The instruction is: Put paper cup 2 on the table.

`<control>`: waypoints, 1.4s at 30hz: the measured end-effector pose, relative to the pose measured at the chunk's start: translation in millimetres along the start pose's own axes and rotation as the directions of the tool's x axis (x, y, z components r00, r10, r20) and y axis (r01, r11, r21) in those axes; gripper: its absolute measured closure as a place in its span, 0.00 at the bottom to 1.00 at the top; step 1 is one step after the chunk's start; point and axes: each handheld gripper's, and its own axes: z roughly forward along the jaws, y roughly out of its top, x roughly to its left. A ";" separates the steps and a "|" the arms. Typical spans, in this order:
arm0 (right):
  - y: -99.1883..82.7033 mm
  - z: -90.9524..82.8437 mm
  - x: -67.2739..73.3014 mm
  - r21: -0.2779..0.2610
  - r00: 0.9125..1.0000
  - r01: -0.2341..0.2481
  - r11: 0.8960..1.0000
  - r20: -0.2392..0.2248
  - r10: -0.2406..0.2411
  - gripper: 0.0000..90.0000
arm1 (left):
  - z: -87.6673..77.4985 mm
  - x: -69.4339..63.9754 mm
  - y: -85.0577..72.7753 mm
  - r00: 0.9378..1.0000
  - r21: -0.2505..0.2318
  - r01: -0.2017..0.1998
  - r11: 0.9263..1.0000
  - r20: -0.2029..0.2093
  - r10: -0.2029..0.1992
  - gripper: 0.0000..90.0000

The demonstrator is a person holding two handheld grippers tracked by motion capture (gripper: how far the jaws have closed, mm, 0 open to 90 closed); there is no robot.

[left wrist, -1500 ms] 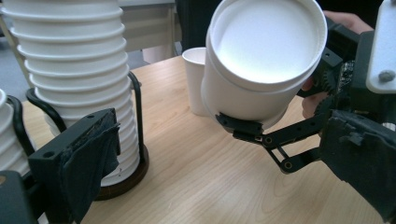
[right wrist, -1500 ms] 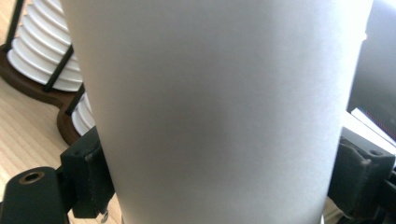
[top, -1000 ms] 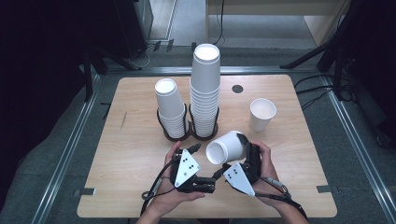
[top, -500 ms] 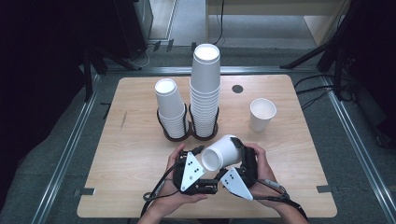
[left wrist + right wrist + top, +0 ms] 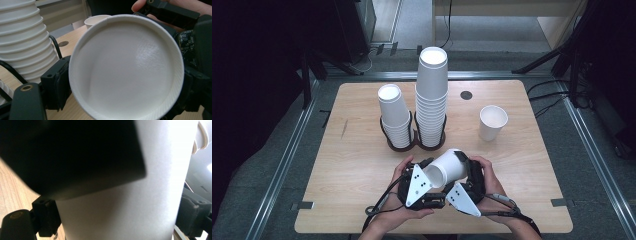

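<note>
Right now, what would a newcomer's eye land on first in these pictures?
First, the white paper cup lying tilted near the table's front edge, caught between the left claw and the right claw; the left one's jaws have just been closing on its rim. Behind it, two stacks of cups stand in a black holder, the tall stack right of the short stack. A single cup stands upright alone farther right.
</note>
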 end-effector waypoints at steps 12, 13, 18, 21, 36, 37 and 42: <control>-2.7 -0.1 0.3 -0.007 1.000 -0.013 1.000 -0.027 0.013 0.12 | 0.7 3.6 -1.2 0.999 0.009 0.031 0.999 0.032 -0.031 0.23; -3.3 -0.1 0.4 -0.009 0.999 -0.015 1.000 -0.032 0.015 0.12 | 0.7 4.9 -2.5 0.999 0.011 0.035 0.999 0.041 -0.036 0.23; -4.2 0.7 1.7 0.002 0.999 -0.003 1.000 -0.037 0.003 0.11 | 2.1 8.3 -4.5 0.997 0.019 0.053 0.998 0.059 -0.054 0.24; -4.4 1.4 0.8 0.015 0.999 -0.004 1.000 -0.033 0.005 0.05 | 3.3 9.9 -5.6 0.994 0.014 0.077 0.997 0.079 -0.077 0.25; 5.0 -5.9 -3.7 0.017 1.000 -0.005 1.000 -0.014 0.005 0.00 | -3.3 26.6 -10.0 0.992 -0.027 0.126 0.992 0.032 -0.125 0.26; 5.5 -7.3 -4.4 0.016 1.000 -0.005 1.000 -0.012 0.005 0.00 | -3.4 27.4 -10.0 0.992 -0.031 0.125 0.992 0.030 -0.124 0.26; 8.7 -18.1 -10.2 0.014 0.999 -0.054 0.998 0.000 0.054 0.00 | -3.9 28.8 -9.2 0.992 -0.080 0.126 0.989 0.003 -0.126 0.26</control>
